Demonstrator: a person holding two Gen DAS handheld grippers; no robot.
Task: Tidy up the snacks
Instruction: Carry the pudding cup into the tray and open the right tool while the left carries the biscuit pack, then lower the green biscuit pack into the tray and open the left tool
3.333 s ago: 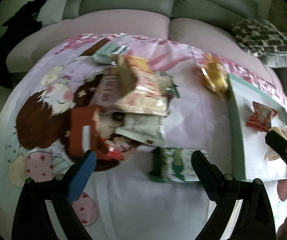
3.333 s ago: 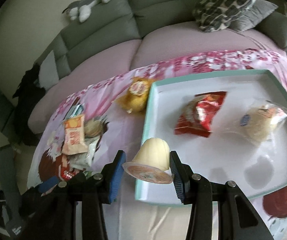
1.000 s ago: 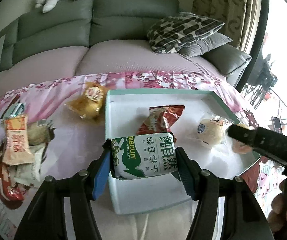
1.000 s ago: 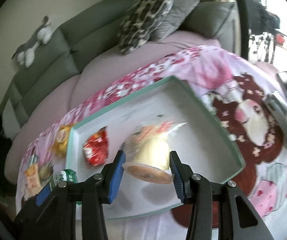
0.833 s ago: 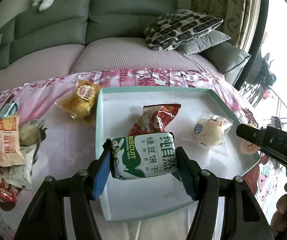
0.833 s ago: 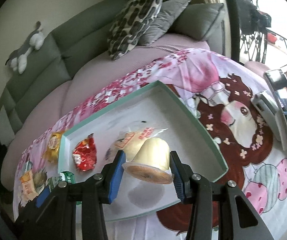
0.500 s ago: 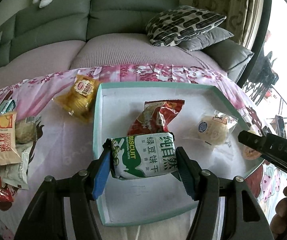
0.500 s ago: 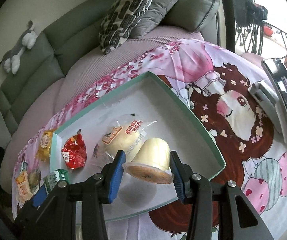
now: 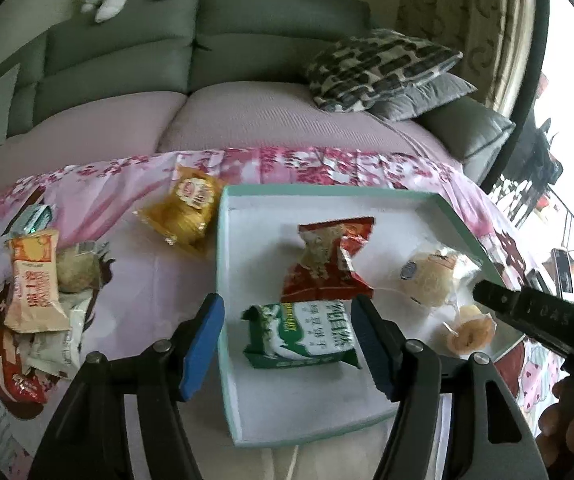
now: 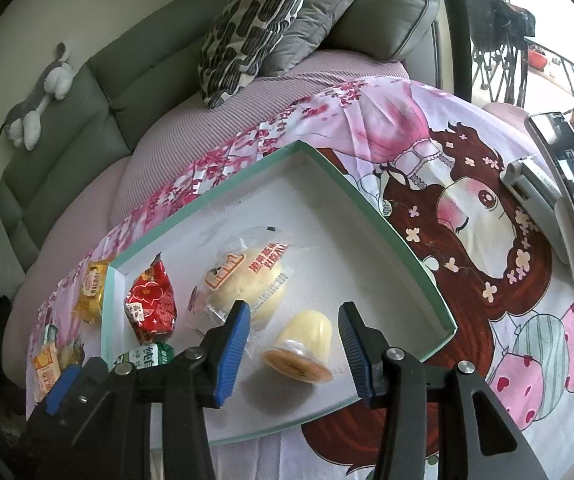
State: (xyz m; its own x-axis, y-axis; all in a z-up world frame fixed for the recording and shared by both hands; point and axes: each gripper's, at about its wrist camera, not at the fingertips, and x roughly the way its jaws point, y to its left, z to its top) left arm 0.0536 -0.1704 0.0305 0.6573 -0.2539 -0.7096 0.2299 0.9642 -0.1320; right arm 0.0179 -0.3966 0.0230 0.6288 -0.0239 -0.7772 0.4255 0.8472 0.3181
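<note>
Left fingers (image 9: 203, 344) spread, just opening, around green-and-white biscuit packet (image 9: 301, 334) lying in mint-rimmed white tray (image 9: 223, 240), right fingers (image 10: 233, 350) spread, flanking pale yellow pudding cup (image 10: 303, 346), apart from it.

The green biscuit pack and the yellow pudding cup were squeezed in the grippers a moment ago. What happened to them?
Both were let go. The left gripper has just been opening, and the green biscuit pack now lies in the tray. The right gripper opened too, and the pudding cup lies on its side in the tray, between the pads but untouched. The red packet and the wrapped bun stayed put.
</note>
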